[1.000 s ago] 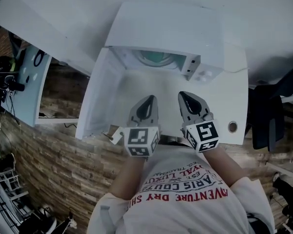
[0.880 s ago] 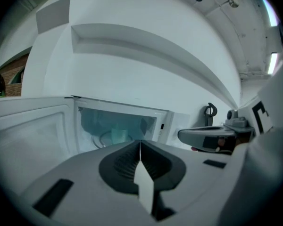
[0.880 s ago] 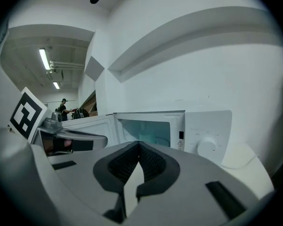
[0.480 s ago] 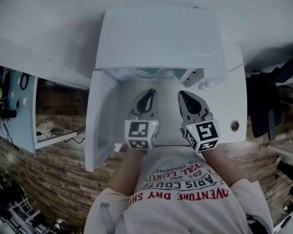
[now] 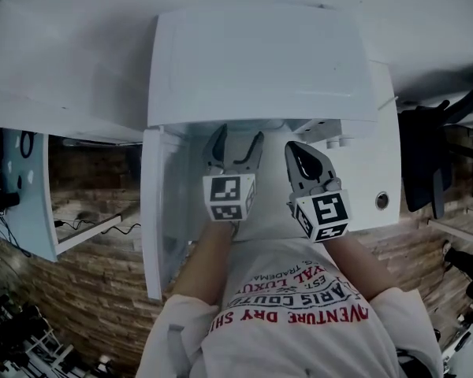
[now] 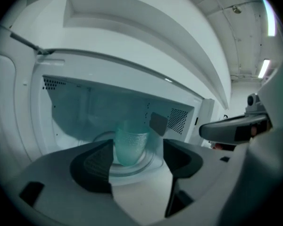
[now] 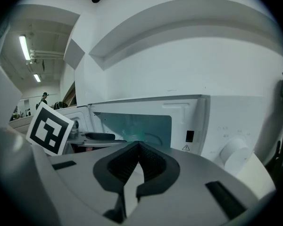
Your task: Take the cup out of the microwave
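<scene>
Indoors, microwave (image 5: 260, 61) tops white table (image 5: 372, 181), left jaws opening before cup (image 6: 130, 147), right jaws closed.

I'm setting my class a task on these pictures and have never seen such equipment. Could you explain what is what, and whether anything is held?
A person holds a two-jaw gripper in each hand. The head view looks down from the person's head; the other two look along each gripper's jaws. The left gripper points into an open white microwave. Its jaws are opening, and the pale green cup on the turntable ahead is not yet gripped. The right gripper is shut and empty.
</scene>
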Demonstrator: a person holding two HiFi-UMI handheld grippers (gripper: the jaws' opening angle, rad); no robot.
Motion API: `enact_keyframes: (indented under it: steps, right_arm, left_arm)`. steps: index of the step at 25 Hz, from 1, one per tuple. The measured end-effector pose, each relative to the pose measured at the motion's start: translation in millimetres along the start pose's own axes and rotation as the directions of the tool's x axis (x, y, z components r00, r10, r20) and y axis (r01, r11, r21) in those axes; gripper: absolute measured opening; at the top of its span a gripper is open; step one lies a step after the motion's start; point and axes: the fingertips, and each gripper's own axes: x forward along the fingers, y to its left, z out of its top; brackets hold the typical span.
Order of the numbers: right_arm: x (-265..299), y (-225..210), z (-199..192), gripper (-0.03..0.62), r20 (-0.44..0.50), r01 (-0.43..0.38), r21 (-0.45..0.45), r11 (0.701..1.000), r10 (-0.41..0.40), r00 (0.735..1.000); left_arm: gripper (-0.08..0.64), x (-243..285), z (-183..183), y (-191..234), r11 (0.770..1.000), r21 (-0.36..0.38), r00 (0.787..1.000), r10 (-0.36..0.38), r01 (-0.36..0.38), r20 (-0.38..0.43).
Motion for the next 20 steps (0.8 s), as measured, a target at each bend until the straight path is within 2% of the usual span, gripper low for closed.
enact_keyframes:
  steps: [5,8,11,15,20]
  right_arm:
    - [8.1,-4.2,-6.6,0.01,-0.035,0.006,0.011,1.0,-0.006,0.999]
    - [12.8,-3.2,-12.1,0.011,-0.057,-0.003,0.018,1.0,0.004,0.998]
    - [18.1,-1.9,-15.5,0.011,-0.07,-0.006,0.021,1.0,0.007,0.997]
    - [20.7,0.7,-15.8,0.011,-0.079,-0.008,0.021,1.0,0.009,0.997]
    - [20.6,-1.1,-16.9,0.011,-0.09,-0.002,0.043,0.999,0.006,0.996]
  left_arm:
    - [0.401,26.4,-5.9,10.4,1.0,-0.004,1.0,-0.015,0.015,0.014]
    - [0.424,41.7,-9.7,16.1,0.999,0.042,1.0,-0.009,0.009,0.019]
    - [0.426,53.6,-2.9,19.1,0.993,0.121,0.999,-0.013,0.007,0.047]
    - [0.426,64.9,2.9,17.7,0.983,0.18,0.997,-0.044,0.03,0.071]
    - [0.425,76.9,-2.8,15.6,0.978,0.201,0.997,-0.066,0.055,0.046]
